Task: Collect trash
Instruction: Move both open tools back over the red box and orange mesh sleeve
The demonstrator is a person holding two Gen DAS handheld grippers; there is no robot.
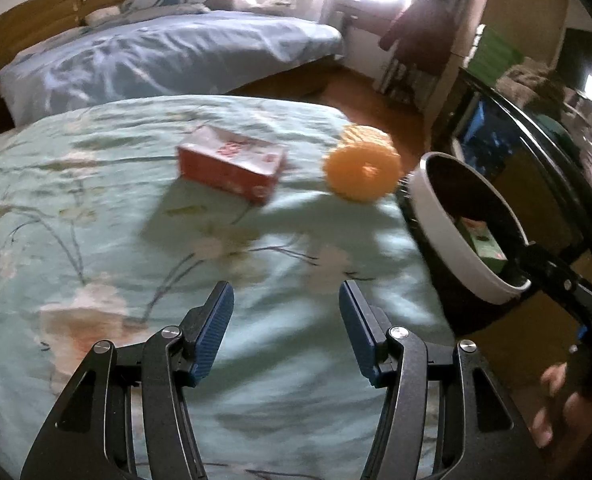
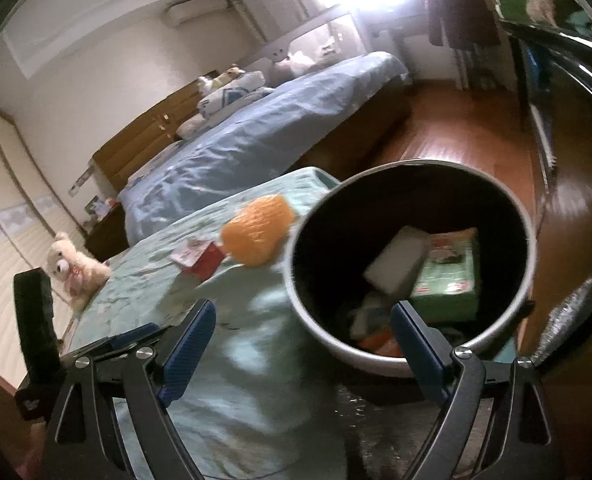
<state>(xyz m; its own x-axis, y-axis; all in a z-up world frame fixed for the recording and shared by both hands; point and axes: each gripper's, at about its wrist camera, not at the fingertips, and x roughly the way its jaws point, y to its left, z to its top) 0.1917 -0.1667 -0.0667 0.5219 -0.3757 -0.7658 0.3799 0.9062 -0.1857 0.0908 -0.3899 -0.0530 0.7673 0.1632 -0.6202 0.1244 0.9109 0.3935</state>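
A bed covered by a pale green floral sheet fills the near part of both views, and a second bed under a blue cover is seen beyond it, far across a strip of wooden floor. A round trash bin with a white rim and dark inside stands just beside the right edge of the near bed; a green box, a white block and other blurred scraps are seen inside it. On the sheet, an orange foam net lies near the right edge, close to the bin, and a red box lies just left of it, apart from it. A pale teddy bear sits at the bed's far left edge. The left claw is held wide open over the sheet, with nothing gripped. The right claw is likewise spread wide and empty, over the bin's near rim.
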